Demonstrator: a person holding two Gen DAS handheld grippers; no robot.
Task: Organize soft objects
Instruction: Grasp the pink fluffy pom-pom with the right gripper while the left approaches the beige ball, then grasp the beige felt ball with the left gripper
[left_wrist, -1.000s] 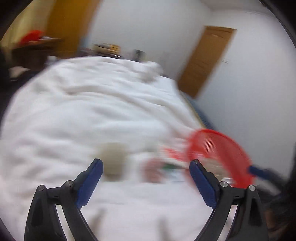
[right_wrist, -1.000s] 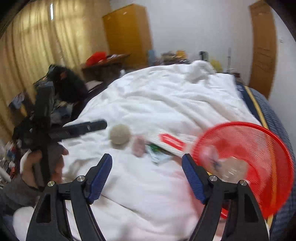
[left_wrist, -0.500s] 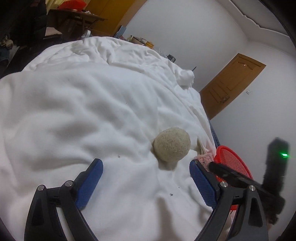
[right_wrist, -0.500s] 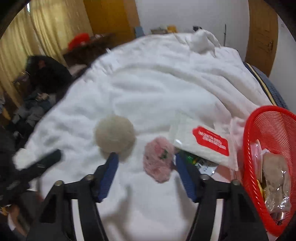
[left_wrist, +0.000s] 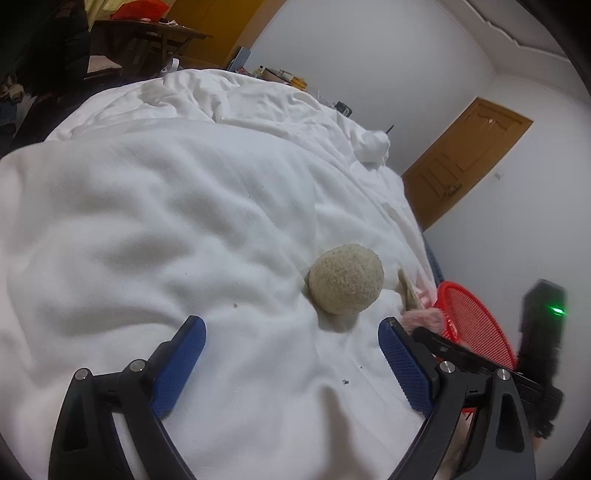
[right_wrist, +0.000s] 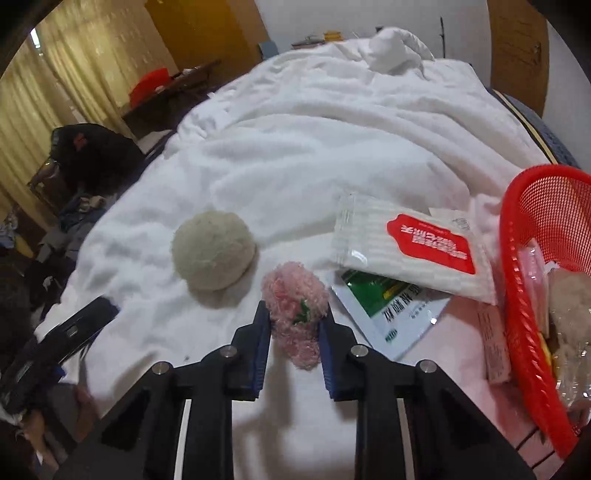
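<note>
A beige fuzzy ball (left_wrist: 346, 280) lies on the white duvet (left_wrist: 147, 221); it also shows in the right wrist view (right_wrist: 213, 251). My left gripper (left_wrist: 291, 330) is open and empty, just short of the ball, which sits ahead and toward the right finger. My right gripper (right_wrist: 295, 325) is shut on a pink fluffy toy (right_wrist: 295, 310) that rests on the duvet (right_wrist: 332, 129). A red mesh basket (right_wrist: 532, 258) with wrapped items stands at the right; it also shows in the left wrist view (left_wrist: 476, 325).
A white tissue pack with a red label (right_wrist: 410, 247) and a green-and-white packet (right_wrist: 395, 310) lie between the pink toy and the basket. A dark desk with red items (right_wrist: 162, 88) and a wooden door (left_wrist: 461, 158) stand beyond the bed.
My right gripper has moved down onto the pink toy and closed on it. My left gripper has swung to face the beige ball and has stayed open.
</note>
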